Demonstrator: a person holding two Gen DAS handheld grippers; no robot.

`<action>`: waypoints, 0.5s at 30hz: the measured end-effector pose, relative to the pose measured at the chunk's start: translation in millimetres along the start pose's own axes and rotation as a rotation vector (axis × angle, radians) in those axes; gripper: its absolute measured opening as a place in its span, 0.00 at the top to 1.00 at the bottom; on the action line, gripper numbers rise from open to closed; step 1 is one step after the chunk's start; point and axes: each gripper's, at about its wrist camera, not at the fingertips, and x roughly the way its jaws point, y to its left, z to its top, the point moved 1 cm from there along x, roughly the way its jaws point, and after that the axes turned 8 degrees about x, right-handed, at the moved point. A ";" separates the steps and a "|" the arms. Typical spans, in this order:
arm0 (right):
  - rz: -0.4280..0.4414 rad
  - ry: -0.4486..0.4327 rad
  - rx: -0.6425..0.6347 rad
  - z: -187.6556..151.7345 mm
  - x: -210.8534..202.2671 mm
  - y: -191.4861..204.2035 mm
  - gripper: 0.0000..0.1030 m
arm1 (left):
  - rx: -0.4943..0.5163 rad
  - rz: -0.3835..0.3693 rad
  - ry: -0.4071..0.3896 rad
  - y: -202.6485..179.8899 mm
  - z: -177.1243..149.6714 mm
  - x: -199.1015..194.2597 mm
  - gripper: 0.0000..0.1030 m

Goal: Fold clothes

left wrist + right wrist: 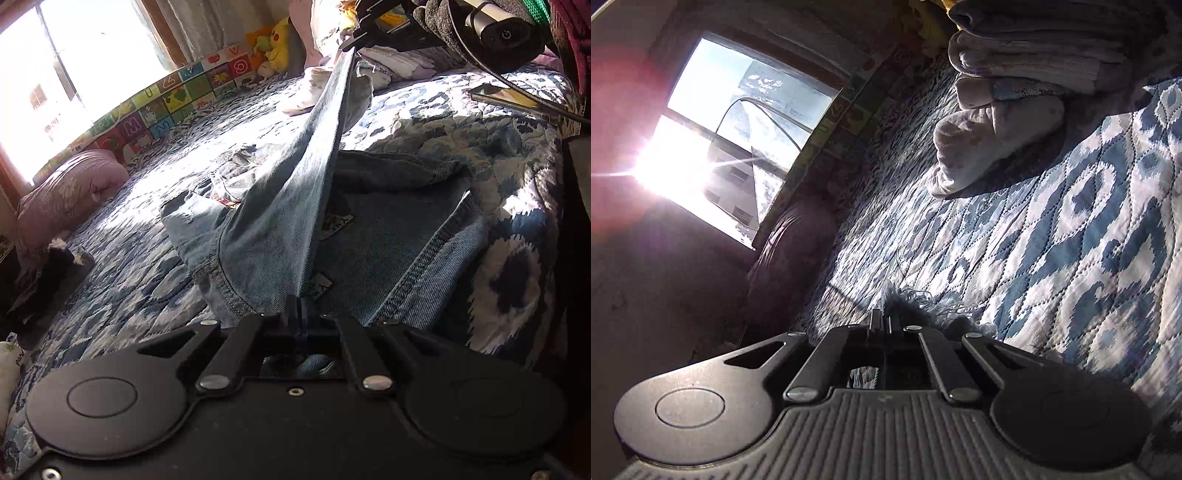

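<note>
A pair of light blue jeans [388, 236] lies on the blue and white quilted bed [461, 125]. My left gripper [300, 306] is shut on one edge of the denim. From there a taut strip of the jeans [325, 140] rises to my right gripper [349, 43], which pinches the far end near the top of the left wrist view. In the right wrist view my right gripper [884, 321] is shut, with a frayed blue denim hem [923, 299] sticking out past its tips above the quilt [1071, 229].
A stack of folded pale clothes [1015, 74] sits on the bed's far side. A pink pillow [70, 192], a colourful alphabet mat [177, 96] and plush toys [275, 44] line the window side. A dark item [48, 280] lies at left; a phone [506, 94] at right.
</note>
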 end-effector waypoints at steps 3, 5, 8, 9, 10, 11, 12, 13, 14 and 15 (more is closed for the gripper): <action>0.003 0.015 -0.082 -2.5 18.7 39.9 0.97 | -0.124 -0.062 -0.029 16.1 -3.7 -3.9 1.00; -0.009 0.027 -0.138 -11.3 35.7 65.4 0.97 | -0.213 -0.107 -0.052 26.0 -8.5 -5.4 1.00; -0.046 0.053 -0.250 -24.1 68.9 105.2 0.97 | -0.388 -0.178 -0.090 46.0 -18.0 -6.1 1.00; -0.059 0.062 -0.290 -28.1 80.5 118.2 0.97 | -0.434 -0.193 -0.097 51.7 -21.2 -5.3 1.00; -0.073 0.076 -0.324 -33.9 93.5 127.5 0.97 | -0.480 -0.207 -0.104 57.4 -24.3 -4.4 1.00; -0.088 0.091 -0.358 -39.6 106.4 136.8 0.97 | -0.522 -0.226 -0.107 61.4 -26.9 -2.9 1.00; -0.102 0.105 -0.392 -45.3 119.3 146.1 0.97 | -0.567 -0.247 -0.110 64.9 -30.0 -2.1 1.00; -0.115 0.118 -0.415 -49.2 129.3 153.2 0.97 | -0.604 -0.265 -0.114 67.8 -32.3 -0.9 1.00; -0.133 0.133 -0.455 -56.6 144.0 160.1 0.97 | -0.640 -0.283 -0.118 70.8 -34.7 0.2 1.00; -0.151 0.148 -0.494 -64.0 158.6 167.0 0.97 | -0.678 -0.299 -0.121 74.4 -37.3 1.1 1.00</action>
